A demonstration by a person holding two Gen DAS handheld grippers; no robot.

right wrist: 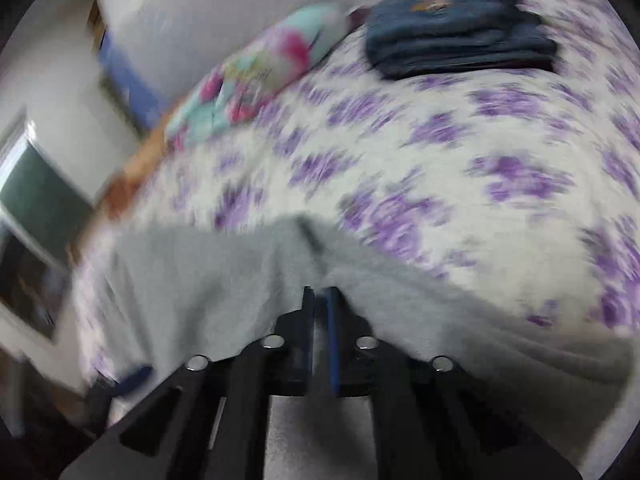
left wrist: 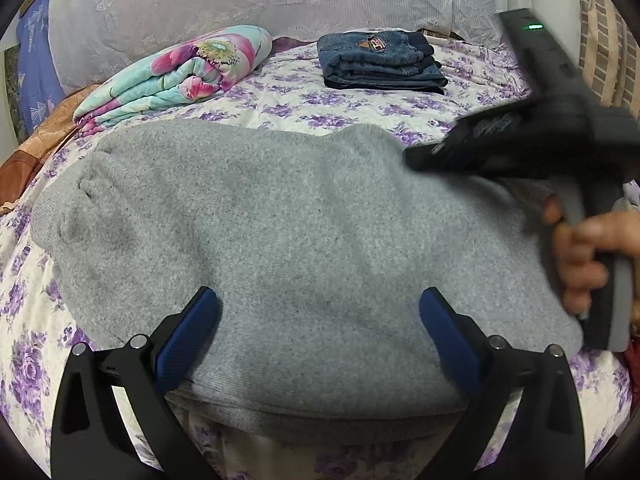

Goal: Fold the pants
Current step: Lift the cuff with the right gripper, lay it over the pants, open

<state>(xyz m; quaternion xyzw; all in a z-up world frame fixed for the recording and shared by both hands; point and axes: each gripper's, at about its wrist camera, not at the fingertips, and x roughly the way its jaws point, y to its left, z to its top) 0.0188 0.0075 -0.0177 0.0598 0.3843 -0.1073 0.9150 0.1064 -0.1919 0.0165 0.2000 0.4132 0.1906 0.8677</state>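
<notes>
Left wrist view, nearest ground: the left gripper (left wrist: pixel 318 304) stands with its jaws spread wide, blue pads (left wrist: pixel 188 336) hovering apart over the near hem of the grey sweatpants (left wrist: pixel 280 232), pinching nothing; whether the pads touch the cloth cannot be told. The sweatpants lie across the purple-flowered bedsheet (left wrist: pixel 280 100) in a broad, thick slab, apparently doubled over at least once. At the right end of the garment the right gripper (left wrist: pixel 420 158), blurred, is carried by a person's hand (left wrist: pixel 580 256). Right wrist view confirms its condition: jaws pressed nearly together on a raised ridge of the grey fabric, which tents up toward the fingertips; the frame is smeared throughout.

Farther back, a folded pair of blue jeans (left wrist: pixel 380 60) sits well apart from the work, and a folded floral quilt (left wrist: pixel 180 76) lies to its left; a pale padded headboard (left wrist: pixel 240 0) closes the scene.

Assessment: task partly done; a further fold, likely bringing the right end over, appears outstanding, then squaring and smoothing.
</notes>
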